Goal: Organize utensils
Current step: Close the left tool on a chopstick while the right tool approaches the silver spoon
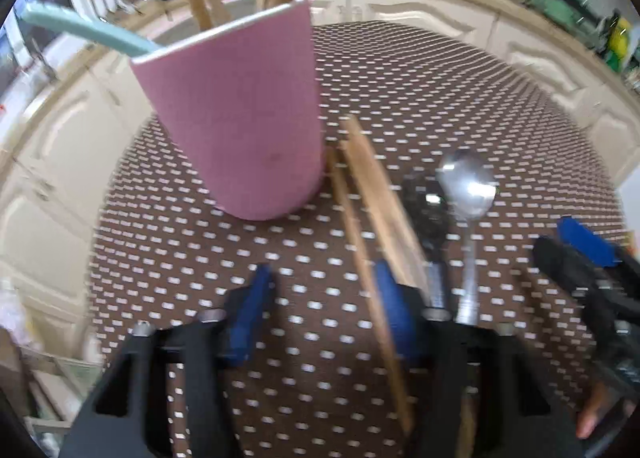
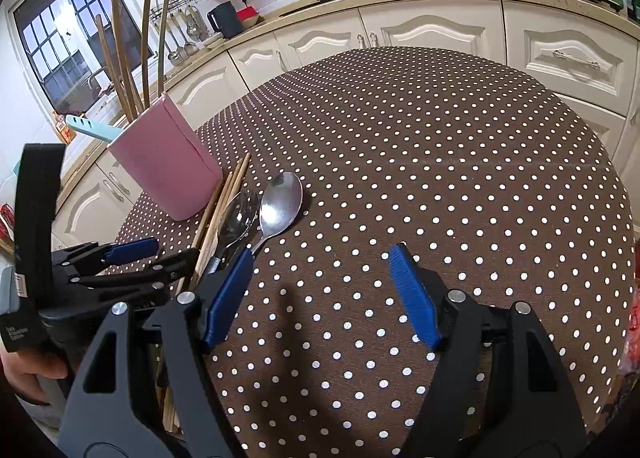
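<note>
Two hand-held grippers are seen over a round table (image 2: 440,145) covered in a brown cloth with white dots. In the right wrist view, the right gripper (image 2: 322,294) is held nearest the lens, its blue-padded jaws spread wide with only bare cloth between them. To its left in that view, the left gripper (image 2: 160,254) is seen from the side, gripped from below by a hand (image 2: 28,378); its state cannot be told from this angle. In the left wrist view, blurred by motion, the left gripper (image 1: 320,306) is shown with its jaws set at a middling gap, and a wooden chopstick (image 1: 372,270) is seen running between them, close against the right-hand pad; whether the pads press on it cannot be told. Only a blue pad and dark body of the right gripper (image 1: 584,246) are caught at that view's right edge.

Just beyond the grippers, a bundle of chopsticks (image 2: 224,201) lies flat on the cloth, and beside it two metal spoons are laid bowl-up: a dark-looking spoon (image 2: 238,217) and a brighter silver spoon (image 2: 280,201), nearly touching. Behind them a pink holder (image 2: 168,165) stands upright near the table's edge, with several chopsticks and a pale teal handle (image 2: 92,127) sticking out of it. The sharper right wrist view alone shows the far kitchen: cream cabinets (image 2: 436,27), a hob and a window.
</note>
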A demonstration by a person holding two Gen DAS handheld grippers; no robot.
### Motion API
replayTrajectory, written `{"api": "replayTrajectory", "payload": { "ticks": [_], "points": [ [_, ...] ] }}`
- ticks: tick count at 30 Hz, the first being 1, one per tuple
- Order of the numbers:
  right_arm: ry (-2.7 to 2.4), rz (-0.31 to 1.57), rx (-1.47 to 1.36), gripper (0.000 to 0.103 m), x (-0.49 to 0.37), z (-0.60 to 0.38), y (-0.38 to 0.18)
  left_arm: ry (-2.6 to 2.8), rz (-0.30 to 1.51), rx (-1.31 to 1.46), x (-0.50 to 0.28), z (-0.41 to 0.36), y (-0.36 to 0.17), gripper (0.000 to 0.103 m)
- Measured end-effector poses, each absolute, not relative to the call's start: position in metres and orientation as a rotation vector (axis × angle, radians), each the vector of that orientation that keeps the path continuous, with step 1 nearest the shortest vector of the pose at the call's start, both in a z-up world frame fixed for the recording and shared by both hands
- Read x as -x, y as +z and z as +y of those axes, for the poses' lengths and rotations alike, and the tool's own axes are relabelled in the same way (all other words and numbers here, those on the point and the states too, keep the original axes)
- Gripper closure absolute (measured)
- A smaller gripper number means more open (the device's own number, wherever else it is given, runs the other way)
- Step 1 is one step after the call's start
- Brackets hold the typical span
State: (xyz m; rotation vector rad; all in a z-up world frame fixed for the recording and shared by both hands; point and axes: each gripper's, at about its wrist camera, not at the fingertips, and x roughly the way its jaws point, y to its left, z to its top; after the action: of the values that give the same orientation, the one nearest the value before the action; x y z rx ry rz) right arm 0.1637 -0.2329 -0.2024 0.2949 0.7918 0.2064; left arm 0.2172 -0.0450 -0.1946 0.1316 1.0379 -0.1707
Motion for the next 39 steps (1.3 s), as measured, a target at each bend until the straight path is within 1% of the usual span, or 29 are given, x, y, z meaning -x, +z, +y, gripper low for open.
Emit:
{"api": "replayTrajectory", "payload": {
  "ticks": [1,3,7,18,20,22,23,25,29,30,31,33,34,35,36,39],
  "points": [
    [0.203,0.798,-0.272,0.031,-0.164,-0.229,-0.202,-0.172,1.034,-0.126,-0.216,-0.043,-0.194,0.080],
    [0.203,0.811,-0.231,0.031,-0.168,-0.220,-0.201,-0.189,1.035,-0.090,-0.215,-0.038,-0.194,0.098],
    [0.198,0.854,-0.135,0.031,-0.179,-0.197,-0.199,-0.214,1.045,0.016,-0.211,-0.019,-0.194,0.098],
    [0.150,0.950,0.107,0.032,-0.207,-0.157,-0.204,-0.271,1.077,0.112,-0.186,0.010,-0.196,0.098],
    [0.195,0.977,0.139,0.036,-0.209,-0.156,-0.202,-0.277,1.089,0.123,-0.189,0.018,-0.197,0.098],
    [0.235,1.015,0.164,0.048,-0.212,-0.155,-0.199,-0.280,1.098,0.113,-0.194,0.015,-0.197,0.098],
    [0.251,1.031,0.176,0.053,-0.213,-0.152,-0.198,-0.281,1.102,0.106,-0.195,0.015,-0.197,0.098],
    [0.281,1.077,0.212,0.065,-0.215,-0.151,-0.195,-0.285,1.116,0.094,-0.201,0.014,-0.197,0.097],
    [0.320,1.159,0.260,0.072,-0.222,-0.154,-0.191,-0.293,1.156,0.090,-0.212,0.009,-0.197,0.097],
    [0.329,1.175,0.268,0.077,-0.224,-0.153,-0.191,-0.295,1.164,0.091,-0.215,0.009,-0.197,0.097],
    [0.339,1.187,0.284,0.079,-0.226,-0.153,-0.190,-0.296,1.171,0.092,-0.217,0.010,-0.198,0.097],
    [0.360,1.177,0.336,0.082,-0.228,-0.149,-0.189,-0.299,1.181,0.092,-0.220,0.009,-0.198,0.097],
    [0.378,1.161,0.372,0.085,-0.228,-0.147,-0.188,-0.300,1.182,0.088,-0.220,0.009,-0.198,0.097],
    [0.405,1.136,0.419,0.092,-0.227,-0.143,-0.188,-0.301,1.182,0.086,-0.221,0.008,-0.199,0.097],
    [0.424,1.125,0.455,0.094,-0.226,-0.140,-0.189,-0.302,1.182,0.086,-0.221,0.008,-0.199,0.097],
    [0.502,1.071,0.577,0.094,-0.219,-0.133,-0.191,-0.306,1.179,0.090,-0.221,0.008,-0.199,0.097]
  ]
}}
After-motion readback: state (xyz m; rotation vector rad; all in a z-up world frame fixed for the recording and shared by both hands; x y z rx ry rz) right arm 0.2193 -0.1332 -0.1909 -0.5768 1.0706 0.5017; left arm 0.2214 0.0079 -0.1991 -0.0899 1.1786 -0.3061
